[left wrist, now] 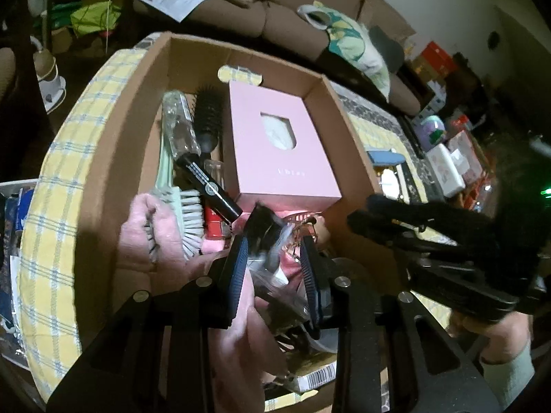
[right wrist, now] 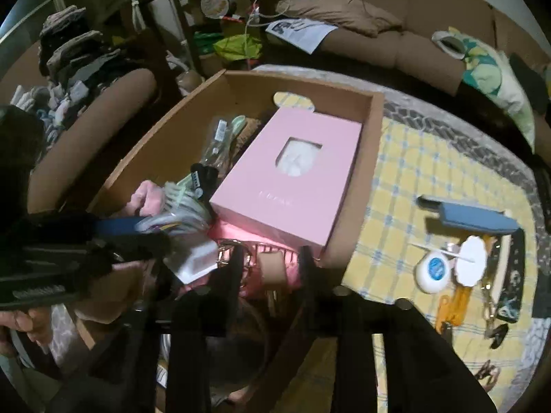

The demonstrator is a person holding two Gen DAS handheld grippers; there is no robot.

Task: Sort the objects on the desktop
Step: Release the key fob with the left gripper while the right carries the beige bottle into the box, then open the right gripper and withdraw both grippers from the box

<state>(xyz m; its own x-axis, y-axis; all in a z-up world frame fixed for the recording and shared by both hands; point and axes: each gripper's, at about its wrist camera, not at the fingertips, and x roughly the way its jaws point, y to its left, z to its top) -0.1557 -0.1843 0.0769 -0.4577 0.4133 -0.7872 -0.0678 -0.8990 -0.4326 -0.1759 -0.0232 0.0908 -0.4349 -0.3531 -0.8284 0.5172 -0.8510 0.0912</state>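
Observation:
An open cardboard box [left wrist: 113,144] sits on the yellow checked tablecloth [right wrist: 396,179]. It holds a flat pink box [left wrist: 275,137], a green-handled scrub brush [left wrist: 186,213], a black round hairbrush [left wrist: 206,113], a black tube [left wrist: 210,186] and pink cloth [left wrist: 144,241]. My left gripper [left wrist: 273,265] hangs over the box's near end, shut on a crinkled clear plastic packet [left wrist: 272,244] with something dark inside. My right gripper [right wrist: 272,268] hovers just right of it over the pink cloth, open, with nothing between its fingers. In the left wrist view it shows as a blurred black shape [left wrist: 365,213].
On the cloth right of the box lie a blue case [right wrist: 475,218], a round white tin with a blue label [right wrist: 434,272], a white scalloped piece [right wrist: 471,261], a yellow tassel [right wrist: 454,306] and a black patterned strap [right wrist: 513,275]. A brown sofa [right wrist: 396,44] stands behind.

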